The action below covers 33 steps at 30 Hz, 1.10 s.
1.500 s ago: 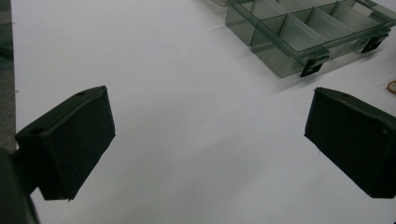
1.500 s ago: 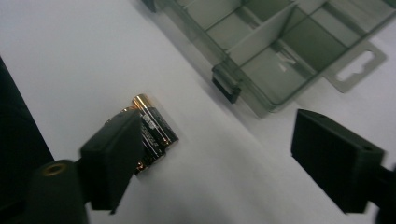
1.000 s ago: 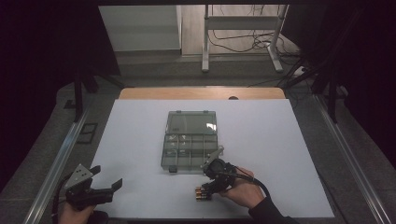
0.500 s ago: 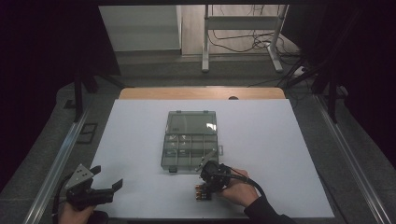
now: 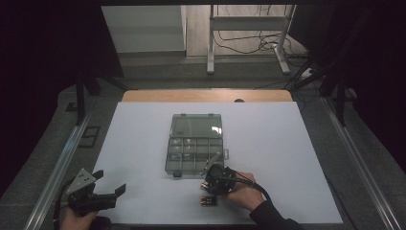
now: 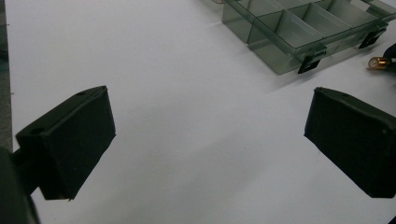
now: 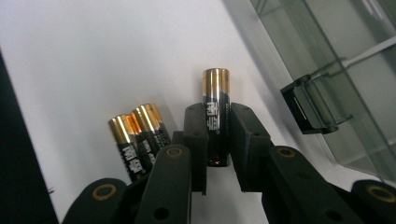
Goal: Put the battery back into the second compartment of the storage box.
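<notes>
Batteries are my work at this moment: my right gripper (image 7: 218, 140) has just been closing its jaws, and they now pinch one black-and-gold battery (image 7: 215, 116) between the pads, its gold end poking out past the fingertips. Two more batteries (image 7: 139, 140) lie side by side on the white table (image 7: 93, 56), touching each other, just beside that gripper on the left of the right gripper view. From the high view my right gripper (image 5: 216, 181) sits just in front of the near edge of the clear compartment box (image 5: 196, 148), with my right hand (image 5: 242, 191) behind it and the loose batteries (image 5: 209, 201) lying on the table close by, on my side of the gripper. The box stands near the middle of the table with its lid open and lying flat beyond the divided tray; in the right gripper view one black latch (image 7: 310, 109) of the box shows to the right of the held battery, close to it but apart from it. My left gripper (image 5: 98, 194) rests well apart from all this, at the near left corner of the table, and in the left gripper view its jaws stand wide with bare table (image 6: 196, 140) between them and the box (image 6: 303, 32) farther off.
</notes>
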Each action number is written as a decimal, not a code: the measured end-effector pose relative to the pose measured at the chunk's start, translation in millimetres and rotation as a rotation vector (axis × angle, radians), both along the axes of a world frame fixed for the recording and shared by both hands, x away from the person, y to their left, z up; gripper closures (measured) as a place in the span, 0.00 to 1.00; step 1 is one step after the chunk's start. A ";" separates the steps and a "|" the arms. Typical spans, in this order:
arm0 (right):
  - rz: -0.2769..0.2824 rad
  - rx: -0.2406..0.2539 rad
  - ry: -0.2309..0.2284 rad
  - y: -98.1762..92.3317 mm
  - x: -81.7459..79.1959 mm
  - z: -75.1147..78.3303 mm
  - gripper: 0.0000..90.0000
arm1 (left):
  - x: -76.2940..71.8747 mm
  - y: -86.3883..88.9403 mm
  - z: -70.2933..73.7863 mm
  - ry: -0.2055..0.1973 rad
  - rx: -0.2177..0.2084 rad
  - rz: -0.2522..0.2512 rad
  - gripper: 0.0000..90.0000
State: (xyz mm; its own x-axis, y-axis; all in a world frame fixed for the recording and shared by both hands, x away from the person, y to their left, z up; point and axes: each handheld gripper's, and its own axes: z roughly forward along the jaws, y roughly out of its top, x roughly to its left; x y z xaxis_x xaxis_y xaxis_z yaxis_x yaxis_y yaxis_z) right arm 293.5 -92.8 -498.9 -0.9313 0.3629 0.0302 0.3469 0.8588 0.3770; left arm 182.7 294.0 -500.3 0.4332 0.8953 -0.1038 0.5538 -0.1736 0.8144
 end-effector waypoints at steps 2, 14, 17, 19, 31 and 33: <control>0.001 0.009 -0.004 -0.5 -0.3 1.9 0.86 | 0.0 0.0 -0.1 0.000 0.000 0.000 0.02; -0.041 0.117 0.003 -11.0 1.9 27.0 0.86 | 0.3 -1.0 -0.1 0.001 0.005 0.000 0.02; -0.052 0.137 -0.006 -12.1 3.9 31.4 0.86 | 0.3 -1.1 0.0 0.002 0.007 0.000 0.02; -0.057 0.146 -0.013 -12.5 6.2 34.4 0.86 | 0.2 -1.3 0.0 0.001 0.009 -0.002 0.03; -0.100 0.201 -0.033 -8.5 25.3 49.2 0.86 | 0.4 -1.0 0.0 0.002 0.006 -0.001 0.03; -0.105 0.208 -0.041 -6.5 29.4 51.1 0.86 | 0.4 -0.9 -0.1 0.002 0.006 -0.001 0.03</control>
State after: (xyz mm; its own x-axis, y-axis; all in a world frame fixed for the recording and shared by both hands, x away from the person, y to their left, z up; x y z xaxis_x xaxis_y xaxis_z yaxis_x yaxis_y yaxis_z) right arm 323.0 -99.3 -447.9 -0.8910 0.4474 0.0775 0.4107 0.7211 0.5580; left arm 183.0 293.1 -500.4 0.4338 0.8955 -0.0995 0.5552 -0.1787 0.8123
